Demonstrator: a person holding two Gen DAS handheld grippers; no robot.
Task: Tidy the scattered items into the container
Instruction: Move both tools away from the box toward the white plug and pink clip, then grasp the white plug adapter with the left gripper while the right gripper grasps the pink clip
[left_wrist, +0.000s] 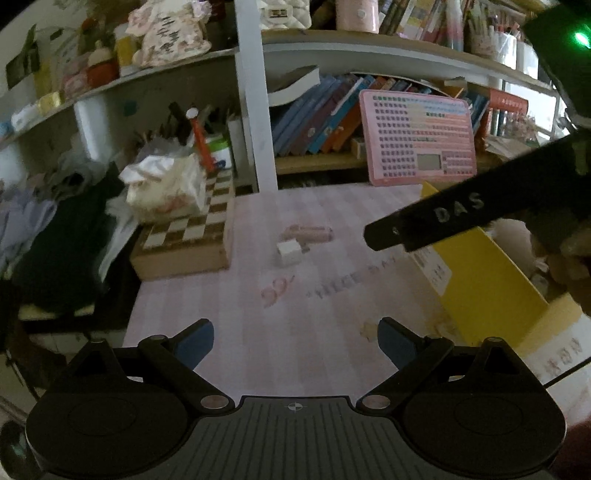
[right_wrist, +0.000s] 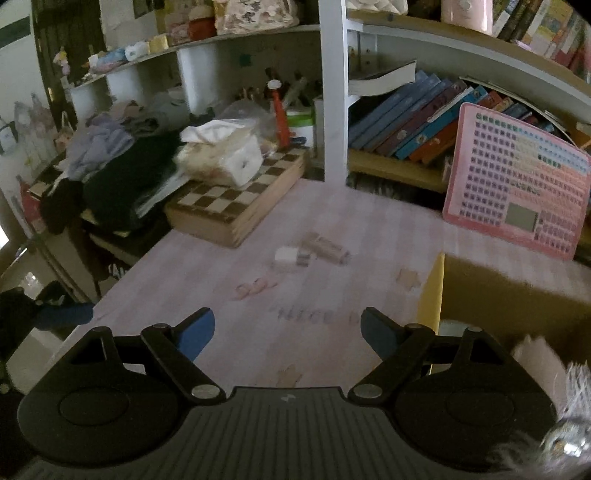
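Flanking the white block (left_wrist: 289, 252): chessboard box (left_wrist: 184, 243) left, yellow container (left_wrist: 476, 280) right.

Home study nook, crowded bookshelves (left_wrist: 325, 118), chessboard box (right_wrist: 240, 206), piled clothes (right_wrist: 110, 177)

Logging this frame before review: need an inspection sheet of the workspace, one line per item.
Surface: pink striped mat with faint print; mostly bare.
Job's things: white block and pink tube mid-mat, side by side; whether they touch is blurred. Yellow box at the right edge.
Clutter: chessboard box carrying a tissue pack; clothes pile.
Grippers: left gripper and right gripper, jaws open, empty.
Cables: nothing seen.
Surroundings: bookshelf; pink chart board leaning upright.
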